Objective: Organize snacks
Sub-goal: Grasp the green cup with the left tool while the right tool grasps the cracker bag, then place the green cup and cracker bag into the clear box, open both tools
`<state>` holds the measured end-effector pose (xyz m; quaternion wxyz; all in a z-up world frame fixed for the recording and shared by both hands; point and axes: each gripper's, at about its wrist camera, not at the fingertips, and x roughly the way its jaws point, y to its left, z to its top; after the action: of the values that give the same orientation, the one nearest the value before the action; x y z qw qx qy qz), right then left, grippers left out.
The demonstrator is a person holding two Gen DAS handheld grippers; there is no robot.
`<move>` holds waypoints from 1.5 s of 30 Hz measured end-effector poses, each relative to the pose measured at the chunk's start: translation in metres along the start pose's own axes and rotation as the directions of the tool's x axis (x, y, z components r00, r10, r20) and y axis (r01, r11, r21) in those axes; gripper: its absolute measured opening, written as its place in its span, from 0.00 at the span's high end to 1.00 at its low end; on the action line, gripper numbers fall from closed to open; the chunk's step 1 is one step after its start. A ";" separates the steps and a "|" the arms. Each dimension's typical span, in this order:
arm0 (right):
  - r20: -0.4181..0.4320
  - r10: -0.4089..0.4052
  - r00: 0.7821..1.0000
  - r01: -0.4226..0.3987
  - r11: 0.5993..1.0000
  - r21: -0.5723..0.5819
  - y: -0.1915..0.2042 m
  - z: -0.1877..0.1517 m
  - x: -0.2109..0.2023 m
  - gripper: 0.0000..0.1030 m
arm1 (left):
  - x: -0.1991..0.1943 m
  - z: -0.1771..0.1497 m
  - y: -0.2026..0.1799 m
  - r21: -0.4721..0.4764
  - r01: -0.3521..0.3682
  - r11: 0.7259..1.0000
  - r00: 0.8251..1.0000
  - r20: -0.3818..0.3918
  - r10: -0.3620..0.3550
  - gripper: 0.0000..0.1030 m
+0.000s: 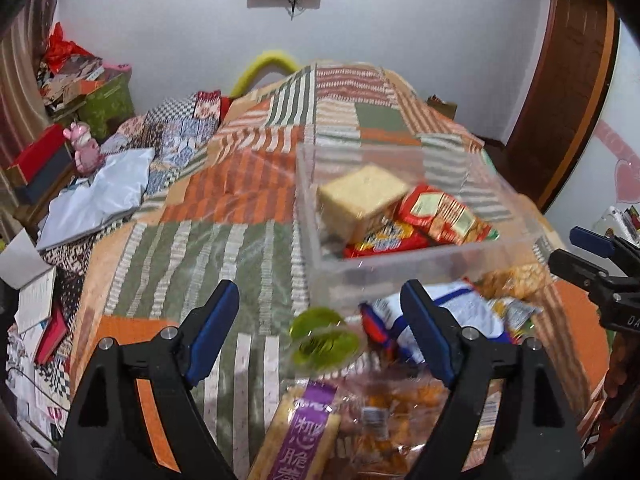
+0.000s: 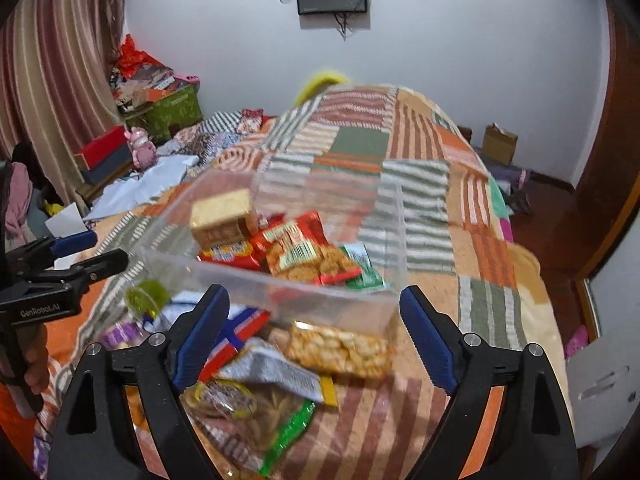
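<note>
Hovering over the loose pile, your left gripper (image 1: 320,336) and right gripper (image 2: 314,332) both have their tongs spread apart and empty. Pick one packet, such as the clear bag of golden crackers (image 2: 340,354) just beside the clear plastic bin (image 2: 224,270), and lift it over the wall. Only your left view shows the purple-labelled biscuit pack (image 1: 296,436); only your right shows the green-edged packet (image 2: 280,436).

Both grippers, left gripper (image 1: 320,328) & right gripper (image 2: 314,328): black plastic frames w/ silver screws, ribbed blue finger pads (image 1: 214,332); white "GenRobot.AI" lettering.
</note>
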<state>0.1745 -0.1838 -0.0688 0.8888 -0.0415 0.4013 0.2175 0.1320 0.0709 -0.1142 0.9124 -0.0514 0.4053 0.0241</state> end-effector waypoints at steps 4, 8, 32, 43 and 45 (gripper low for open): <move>-0.053 -0.018 0.998 0.020 0.999 0.034 -0.012 -0.013 0.013 0.17 | 0.017 -0.011 0.003 -0.002 -0.013 1.000 0.999 -0.049 0.013 0.19; -0.094 -0.029 0.995 0.034 0.998 0.045 -0.017 -0.021 0.026 0.17 | 0.032 -0.018 0.004 -0.004 -0.017 1.000 0.996 -0.089 0.017 0.19; -0.157 0.072 0.985 -0.042 0.981 0.189 -0.026 -0.029 0.057 0.23 | 0.050 -0.039 -0.002 -0.034 0.003 0.999 0.993 -0.116 -0.007 0.44; -0.102 0.022 0.995 -0.006 0.987 0.158 -0.022 -0.029 0.034 0.26 | 0.024 -0.036 0.006 -0.062 0.017 0.998 0.997 -0.068 -0.021 0.45; -0.087 0.016 0.996 -0.003 0.987 0.159 -0.022 -0.028 0.026 0.26 | 0.019 -0.034 0.006 -0.063 0.017 0.998 0.998 -0.057 -0.020 0.45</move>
<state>0.1795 -0.2016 -0.1094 0.8697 0.0216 0.4562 0.1871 0.1194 0.0730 -0.1512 0.8984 -0.0842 0.4301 0.0267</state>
